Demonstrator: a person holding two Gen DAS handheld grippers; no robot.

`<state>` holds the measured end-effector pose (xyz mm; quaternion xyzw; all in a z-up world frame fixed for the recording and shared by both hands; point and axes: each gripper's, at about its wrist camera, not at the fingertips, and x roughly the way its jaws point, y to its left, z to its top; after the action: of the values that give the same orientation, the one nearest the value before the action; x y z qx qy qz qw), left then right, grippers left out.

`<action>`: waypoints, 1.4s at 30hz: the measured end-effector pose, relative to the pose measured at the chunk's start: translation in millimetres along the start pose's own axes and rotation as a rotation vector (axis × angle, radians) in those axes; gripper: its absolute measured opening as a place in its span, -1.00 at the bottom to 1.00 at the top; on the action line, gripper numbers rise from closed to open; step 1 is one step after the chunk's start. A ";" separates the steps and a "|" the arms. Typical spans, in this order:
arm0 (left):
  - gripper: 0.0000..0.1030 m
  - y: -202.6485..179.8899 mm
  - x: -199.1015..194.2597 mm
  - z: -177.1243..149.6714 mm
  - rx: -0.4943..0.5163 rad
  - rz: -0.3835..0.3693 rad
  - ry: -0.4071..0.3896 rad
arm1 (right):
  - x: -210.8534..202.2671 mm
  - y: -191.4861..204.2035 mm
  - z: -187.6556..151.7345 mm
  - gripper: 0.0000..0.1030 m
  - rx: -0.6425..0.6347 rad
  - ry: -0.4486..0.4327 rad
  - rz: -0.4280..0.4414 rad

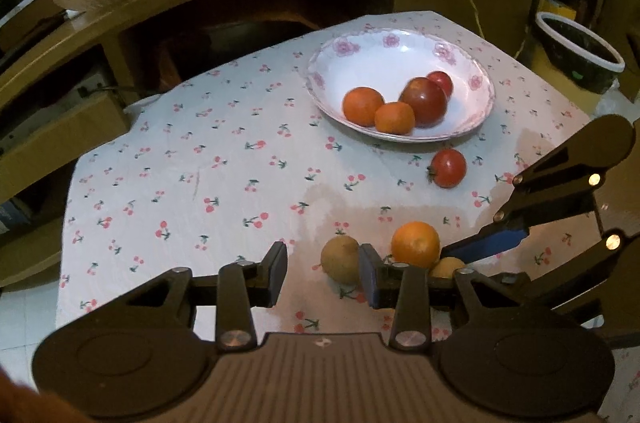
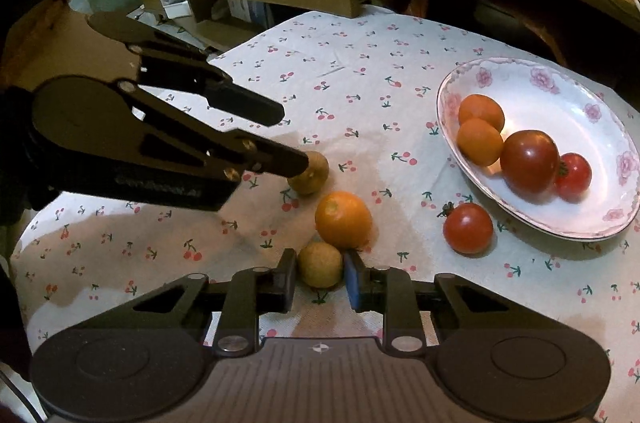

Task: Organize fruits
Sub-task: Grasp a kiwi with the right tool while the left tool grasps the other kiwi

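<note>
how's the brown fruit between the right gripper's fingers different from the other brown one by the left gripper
The near brown fruit sits between the right gripper's fingers, beside the orange; the far brown fruit lies clear of it, outside the open left gripper. Near one looks yellower. Both are small, round, and on the tablecloth.

Flowered white plate (image 2: 520, 71) toward my table's far right corner: two small oranges (image 2: 480, 129), a dark red tomato (image 2: 529, 161), a smaller red tomato (image 2: 574, 177). Loose on the cloth near my front edge: red tomato (image 2: 467, 227), orange (image 2: 343, 219), two brownish-yellow round fruits (image 2: 320, 264), one sitting between my right fingers.
</note>
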<state>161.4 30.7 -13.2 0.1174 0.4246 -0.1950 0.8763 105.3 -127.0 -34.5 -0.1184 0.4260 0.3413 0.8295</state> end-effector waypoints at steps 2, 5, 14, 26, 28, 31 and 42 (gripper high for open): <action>-0.11 -4.6 2.5 -0.2 0.017 -0.011 0.001 | -1.1 -0.9 -0.5 -0.52 -0.001 0.003 0.000; -0.10 -11.8 7.6 -0.9 0.043 -0.018 0.014 | -3.3 -4.4 -1.7 -0.52 0.009 0.005 -0.002; -0.18 -14.6 17.4 -1.4 0.024 -0.030 0.031 | -8.4 -13.1 -5.5 -0.51 0.030 0.002 -0.017; -0.41 -18.3 20.2 1.4 -0.004 -0.048 0.023 | -12.2 -21.1 -6.7 -0.51 0.038 0.008 -0.049; -0.41 -18.6 20.1 1.9 0.002 -0.050 0.026 | -12.7 -23.2 -7.2 -0.51 0.045 0.009 -0.054; -0.41 -19.5 16.4 0.5 0.028 -0.064 0.043 | -15.7 -25.3 -7.9 -0.51 0.038 0.008 -0.066; -0.39 -21.1 4.1 -14.9 0.079 -0.087 0.071 | -19.1 -29.9 -12.6 -0.49 0.025 0.013 -0.082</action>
<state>143.9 16.3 -26.4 0.1402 0.4523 -0.2452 0.8460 109.6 -164.0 -29.9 -0.1277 0.4301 0.3010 0.8415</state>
